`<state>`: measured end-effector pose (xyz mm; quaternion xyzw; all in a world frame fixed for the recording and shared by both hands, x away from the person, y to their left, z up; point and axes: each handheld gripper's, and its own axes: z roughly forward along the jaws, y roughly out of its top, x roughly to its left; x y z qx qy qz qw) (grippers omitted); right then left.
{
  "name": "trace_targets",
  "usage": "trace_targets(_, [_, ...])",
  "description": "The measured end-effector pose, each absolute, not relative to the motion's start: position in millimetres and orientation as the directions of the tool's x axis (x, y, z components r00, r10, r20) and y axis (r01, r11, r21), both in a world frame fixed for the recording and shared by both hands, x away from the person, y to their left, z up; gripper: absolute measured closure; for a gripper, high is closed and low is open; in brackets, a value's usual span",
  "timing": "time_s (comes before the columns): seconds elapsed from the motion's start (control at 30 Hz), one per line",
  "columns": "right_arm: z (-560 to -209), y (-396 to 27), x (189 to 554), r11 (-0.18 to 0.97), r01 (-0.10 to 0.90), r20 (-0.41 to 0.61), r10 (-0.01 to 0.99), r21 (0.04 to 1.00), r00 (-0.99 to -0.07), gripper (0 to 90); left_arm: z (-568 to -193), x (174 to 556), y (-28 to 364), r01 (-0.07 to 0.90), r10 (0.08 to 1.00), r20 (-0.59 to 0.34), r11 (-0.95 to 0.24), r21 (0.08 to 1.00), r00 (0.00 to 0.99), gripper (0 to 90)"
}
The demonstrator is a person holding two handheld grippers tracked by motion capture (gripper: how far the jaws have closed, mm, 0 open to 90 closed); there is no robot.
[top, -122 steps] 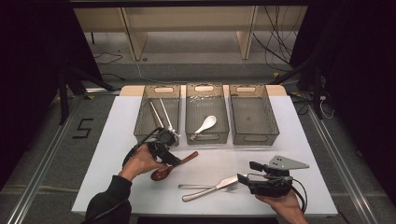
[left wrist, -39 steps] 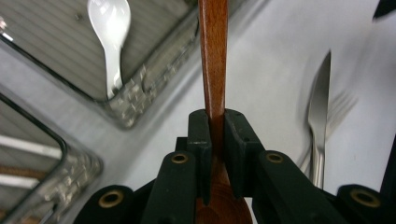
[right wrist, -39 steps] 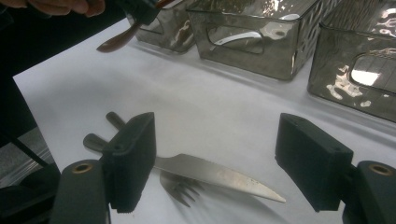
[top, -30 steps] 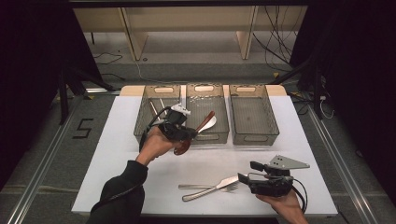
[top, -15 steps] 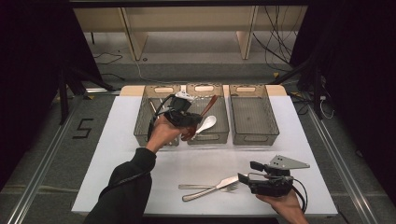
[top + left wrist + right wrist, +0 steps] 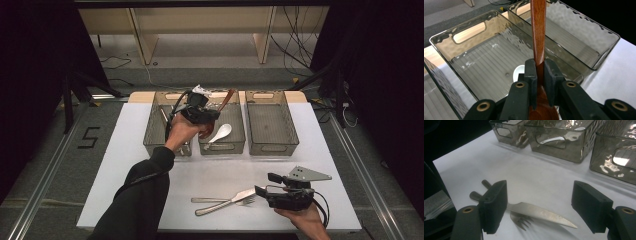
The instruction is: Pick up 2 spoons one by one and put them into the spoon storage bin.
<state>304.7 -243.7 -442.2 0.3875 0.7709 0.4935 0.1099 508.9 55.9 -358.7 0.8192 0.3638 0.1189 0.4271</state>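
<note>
Wooden spoon (image 6: 538, 32) sits clamped at its neck in our left gripper (image 6: 202, 114), jaws tight on it, handle angled up over the middle bin (image 6: 237, 142). We hold the left forearm stretched forward across the white table (image 6: 125, 165). Our right gripper (image 6: 539, 202) rests low near the front edge, jaws wide apart, holding nothing, above the knife (image 6: 541, 213) and fork (image 6: 520, 219); bare tabletop lies between cutlery and bins

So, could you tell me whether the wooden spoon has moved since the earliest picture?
Yes: the wooden spoon, clamped in the left gripper, went from the table up over the middle bin.
</note>
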Motion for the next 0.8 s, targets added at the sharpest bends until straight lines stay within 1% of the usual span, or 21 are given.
trace_targets(0.27, [-442.1,-243.9,304.5,0.213,0.488,0.213,0.704,0.846,-0.677,29.8,-360.6,518.6,51.5,0.502,0.717,-0.117,-0.352,0.79,0.687,80.9])
trace_targets(0.57, [-442.1,-244.0,304.4,0.212,0.491,0.216,0.703,0.845,-0.677,29.8,-368.3,525.9,45.0,0.506,0.724,-0.102,-0.367,0.78,0.683,80.9])
trace_targets(0.8, [-442.2,-243.9,304.3,0.211,0.49,0.218,0.702,0.846,-0.678,29.8,-378.9,531.4,45.8,0.539,0.738,-0.143,-0.332,0.774,0.659,80.8])
